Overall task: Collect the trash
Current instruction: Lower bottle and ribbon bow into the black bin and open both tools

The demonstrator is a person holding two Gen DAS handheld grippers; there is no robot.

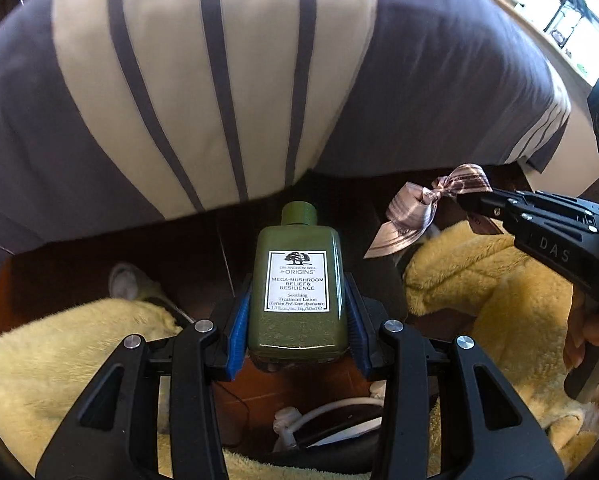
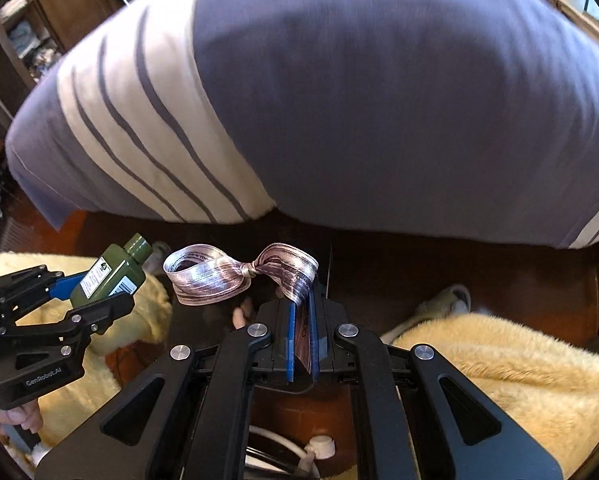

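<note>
A small green lotion bottle (image 1: 297, 288) with a white label stands upright between the blue pads of my left gripper (image 1: 297, 308), which is shut on its lower half. The same bottle (image 2: 109, 274) and left gripper (image 2: 95, 296) show at the left of the right wrist view. A knotted pink striped ribbon (image 2: 239, 274) hangs from my right gripper (image 2: 304, 312), whose pads are shut on its tail. In the left wrist view the ribbon (image 1: 419, 212) sticks out from the right gripper (image 1: 469, 204) at the right.
A bed with a grey and cream striped cover (image 1: 219, 80) fills the top of both views. Below lie a dark wooden floor (image 2: 419, 272), yellow fluffy fabric (image 1: 491, 272) on both sides, a white cable (image 1: 323, 412) and a pale slipper (image 2: 447, 300).
</note>
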